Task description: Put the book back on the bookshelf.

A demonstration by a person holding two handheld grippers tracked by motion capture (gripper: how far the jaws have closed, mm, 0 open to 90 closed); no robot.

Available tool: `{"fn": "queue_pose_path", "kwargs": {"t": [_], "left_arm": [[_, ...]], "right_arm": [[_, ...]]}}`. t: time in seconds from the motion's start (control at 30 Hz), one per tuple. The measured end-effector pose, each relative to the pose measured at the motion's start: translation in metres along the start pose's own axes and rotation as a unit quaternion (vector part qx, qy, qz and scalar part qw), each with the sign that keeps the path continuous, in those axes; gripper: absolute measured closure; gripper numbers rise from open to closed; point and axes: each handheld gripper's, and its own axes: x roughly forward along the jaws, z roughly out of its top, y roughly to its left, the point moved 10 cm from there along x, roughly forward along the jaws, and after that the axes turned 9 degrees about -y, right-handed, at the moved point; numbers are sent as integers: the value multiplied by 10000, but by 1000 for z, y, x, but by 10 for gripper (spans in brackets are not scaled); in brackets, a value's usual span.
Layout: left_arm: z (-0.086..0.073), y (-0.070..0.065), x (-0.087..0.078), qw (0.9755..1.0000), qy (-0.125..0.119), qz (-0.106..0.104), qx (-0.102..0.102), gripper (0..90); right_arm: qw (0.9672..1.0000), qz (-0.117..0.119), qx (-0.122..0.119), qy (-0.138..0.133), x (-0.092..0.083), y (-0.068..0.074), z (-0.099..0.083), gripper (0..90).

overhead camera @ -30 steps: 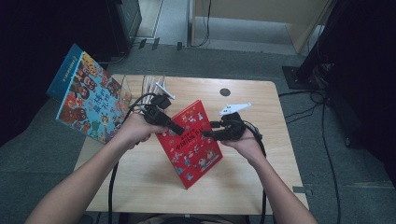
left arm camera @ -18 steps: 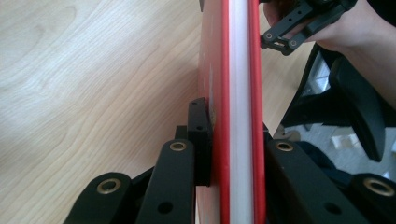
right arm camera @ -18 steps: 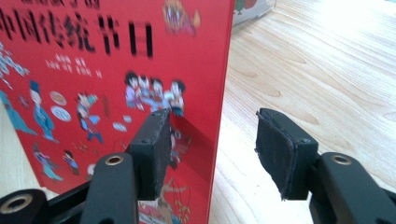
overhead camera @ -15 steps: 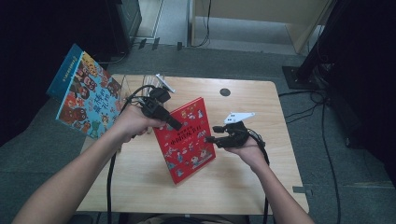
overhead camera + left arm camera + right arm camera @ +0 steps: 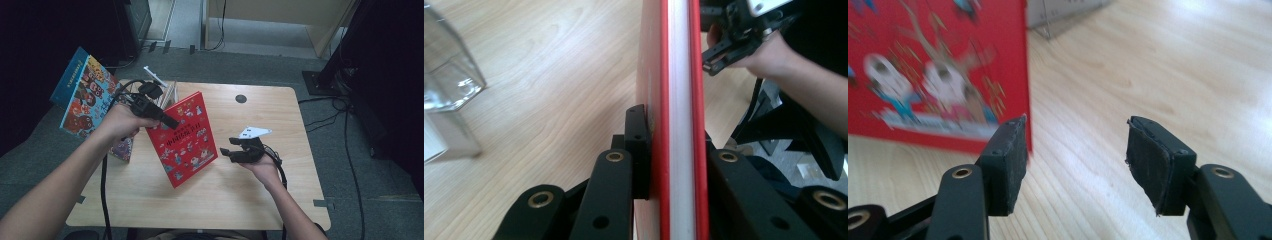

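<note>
At the centre of the high view we hold the red book (image 5: 185, 137) tilted above the table (image 5: 260, 200), our left gripper (image 5: 167, 121) clenched on its upper left edge. In the left gripper view both jaws press flat on the book's covers. Our right gripper (image 5: 229, 153), right of centre, stands just beside the book's right edge; its jaws have just been opening, and nothing lies between them. A blue book (image 5: 82, 97) leans at the upper left.
</note>
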Motion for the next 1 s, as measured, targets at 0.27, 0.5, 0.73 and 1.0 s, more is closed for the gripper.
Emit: {"fn": "queue_pose_path", "kwargs": {"t": [0.27,0.5,0.73,1.0], "left_arm": [[-10,14,-15,9998,-48,167,-117,799],[-16,25,-32,9988,-164,330,-310,798],[-25,32,-49,9983,-166,433,-348,799],[-32,43,-66,9966,-325,565,-495,798]], "right_arm": [[9989,-351,-220,232,10,-1,-23,435],[9980,-410,-219,420,20,-1,-42,437],[9972,-460,-15,585,24,-8,-52,441],[9972,-498,39,555,29,-11,-56,444]]}}
